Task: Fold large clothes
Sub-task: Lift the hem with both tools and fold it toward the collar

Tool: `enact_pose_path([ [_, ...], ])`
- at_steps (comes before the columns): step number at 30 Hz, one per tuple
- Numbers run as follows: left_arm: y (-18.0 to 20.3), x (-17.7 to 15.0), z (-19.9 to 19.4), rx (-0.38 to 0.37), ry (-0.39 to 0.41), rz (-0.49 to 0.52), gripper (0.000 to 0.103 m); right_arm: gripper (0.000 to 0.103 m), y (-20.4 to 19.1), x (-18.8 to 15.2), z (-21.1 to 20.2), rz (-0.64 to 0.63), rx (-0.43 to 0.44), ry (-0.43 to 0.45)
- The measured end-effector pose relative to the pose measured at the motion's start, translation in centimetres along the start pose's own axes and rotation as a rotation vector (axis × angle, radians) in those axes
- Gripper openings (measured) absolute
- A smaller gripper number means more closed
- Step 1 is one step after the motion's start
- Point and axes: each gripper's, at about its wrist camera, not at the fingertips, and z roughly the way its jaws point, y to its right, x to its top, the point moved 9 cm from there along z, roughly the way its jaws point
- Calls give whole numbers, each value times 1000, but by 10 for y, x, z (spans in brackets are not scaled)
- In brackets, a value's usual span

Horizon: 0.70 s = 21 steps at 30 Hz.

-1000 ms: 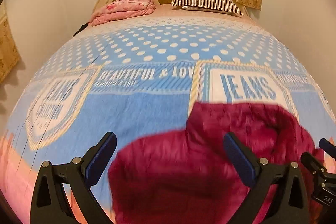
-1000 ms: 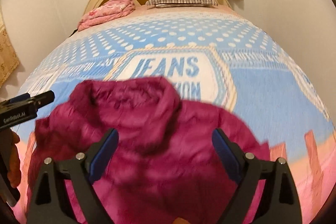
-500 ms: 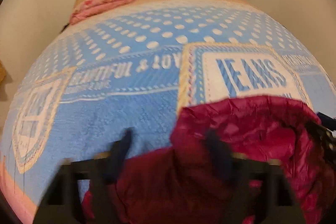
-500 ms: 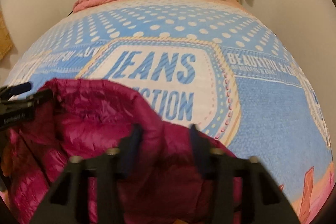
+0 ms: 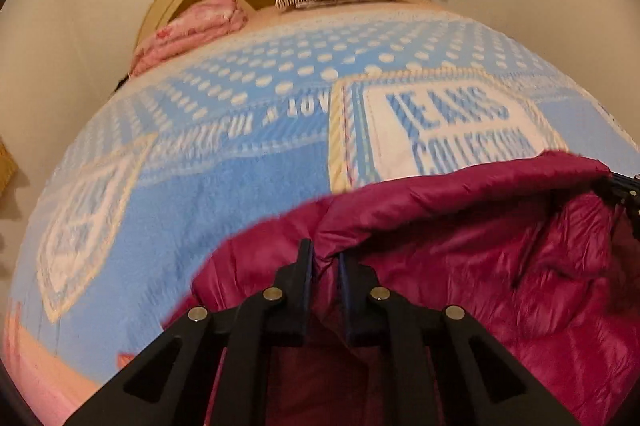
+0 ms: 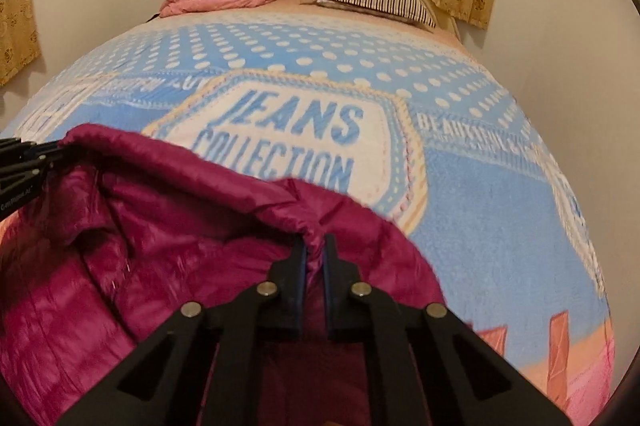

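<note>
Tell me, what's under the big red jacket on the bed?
The red jacket lies on the blue blanket, covering the bottom of its "JEANS COLLECTION" patch. Whatever else lies beneath stays hidden. Both tongs, left and right, pinch its edge.

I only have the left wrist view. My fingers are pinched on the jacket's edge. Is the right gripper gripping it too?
Observer: Yes, the right gripper has its fingers closed on the magenta jacket, at the gathered rim.
Operator: Anything under that rim on the right side?
Observer: The blue blanket; its JEANS COLLECTION patch shows just beyond the fabric.
Operator: Can you see my left gripper from there?
Observer: Only its tip, at the picture's left edge, on the jacket's far corner.
</note>
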Motion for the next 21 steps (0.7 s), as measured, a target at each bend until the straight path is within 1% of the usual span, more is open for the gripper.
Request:
enact_pose_path([
  [4, 0, -20, 15, -1, -31, -17, 12, 7, 3, -22, 12, 1, -4, -29],
  [8, 5, -29, 16, 8, -19, -10, 12, 7, 4, -32, 18, -13, -24, -34],
  [12, 5, -30, 1, -10, -12, -20, 13, 7, 2, -33, 16, -36, -46, -25],
  [14, 0, -26, -13, -25, 17, -35, 15, 7, 2, -33, 14, -47, -52, -19],
  [15, -3, -22, -21, -19, 38, -41, 23, 7, 3, -33, 13, -49, -55, -17],
  [16, -7, -19, -28, -8, 55, -49, 41, 7, 3, -32, 13, -48, -56, -15],
  [17, -13, -14, -33, 18, 75, -60, 53, 7, 4, -31, 13, -47, -60, -13],
  [18, -21, -10, -37, 56, 94, -73, 74, 7, 5, -31, 13, -46, -64, -13],
  [19, -31, -4, -41, 96, 116, -94, 79, 7, 6, -30, 14, -42, -65, -14],
  [20, -39, 2, -44, 115, 136, -119, 79, 7, 6, -30, 14, -38, -65, -16],
  [21, -46, 8, -44, 118, 143, -148, 79, 7, 6, -30, 14, -40, -68, -14],
])
